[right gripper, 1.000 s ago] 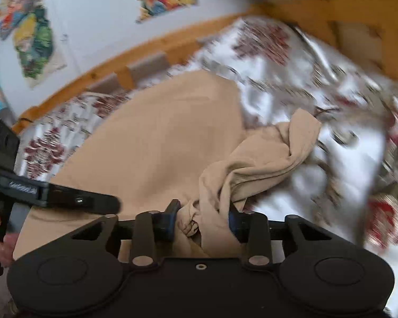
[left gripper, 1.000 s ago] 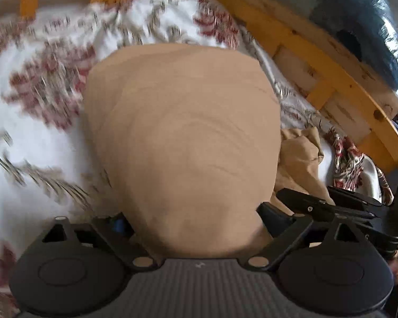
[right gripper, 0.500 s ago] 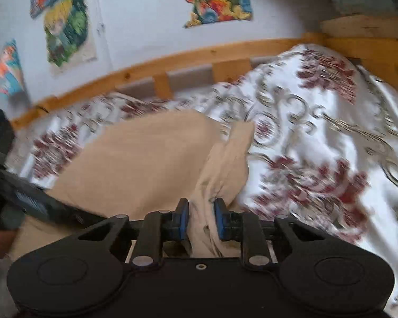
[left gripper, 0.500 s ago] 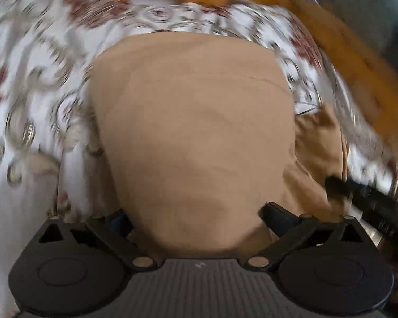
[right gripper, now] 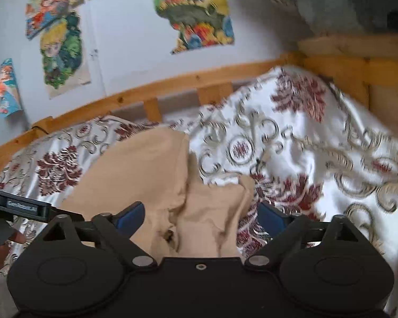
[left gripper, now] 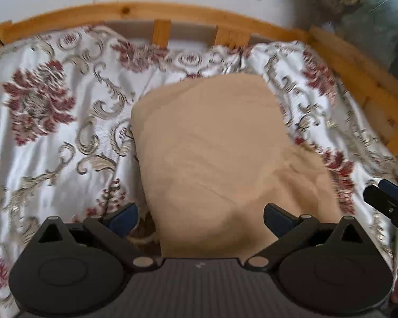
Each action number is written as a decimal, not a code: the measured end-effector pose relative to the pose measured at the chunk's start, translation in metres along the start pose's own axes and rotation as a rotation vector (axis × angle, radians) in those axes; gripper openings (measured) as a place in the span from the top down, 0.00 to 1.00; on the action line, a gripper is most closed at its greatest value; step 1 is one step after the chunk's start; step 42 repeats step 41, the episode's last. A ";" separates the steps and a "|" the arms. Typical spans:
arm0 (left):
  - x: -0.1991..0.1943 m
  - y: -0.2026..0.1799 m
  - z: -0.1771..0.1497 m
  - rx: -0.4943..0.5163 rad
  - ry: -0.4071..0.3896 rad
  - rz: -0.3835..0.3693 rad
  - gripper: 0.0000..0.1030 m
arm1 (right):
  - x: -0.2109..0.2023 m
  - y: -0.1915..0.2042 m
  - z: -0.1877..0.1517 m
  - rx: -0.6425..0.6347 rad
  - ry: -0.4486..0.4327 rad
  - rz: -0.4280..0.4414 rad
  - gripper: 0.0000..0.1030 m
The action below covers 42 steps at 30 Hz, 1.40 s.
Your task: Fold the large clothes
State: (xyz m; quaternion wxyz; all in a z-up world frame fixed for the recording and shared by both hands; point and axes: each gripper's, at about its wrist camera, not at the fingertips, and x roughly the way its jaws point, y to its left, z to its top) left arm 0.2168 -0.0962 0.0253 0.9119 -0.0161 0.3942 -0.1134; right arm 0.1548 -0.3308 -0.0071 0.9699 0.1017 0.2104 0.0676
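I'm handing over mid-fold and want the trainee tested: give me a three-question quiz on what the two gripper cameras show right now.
1. True or false: the right gripper is clamped shut on the tan garment.
2. What does the garment lie on? A) bare floor B) flowered bedspread C) wooden table
3. Fill in: the left gripper has its jaws ____.

Key: 1 false, its jaws stand apart around a bunched part of the cloth; 2 B; 3 open.

The left gripper [right gripper: 24, 206] carries a small, blurred label, unreadable here.
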 end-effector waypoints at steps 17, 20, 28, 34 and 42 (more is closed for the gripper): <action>-0.122 0.020 -0.095 0.038 -0.174 0.083 0.01 | -0.115 0.061 -0.037 -0.031 -0.020 -0.035 0.01; -0.123 0.021 -0.105 0.041 -0.188 0.094 0.01 | -0.113 0.063 -0.043 -0.032 0.006 -0.045 0.01; -0.114 0.023 -0.108 0.037 -0.161 0.124 0.01 | -0.103 0.062 -0.049 -0.025 0.050 -0.056 0.01; -0.109 0.019 -0.111 0.060 -0.158 0.106 0.01 | -0.098 0.061 -0.051 -0.025 0.075 -0.067 0.01; -0.108 0.013 -0.115 0.081 -0.161 0.111 0.01 | -0.098 0.059 -0.052 -0.022 0.085 -0.092 0.01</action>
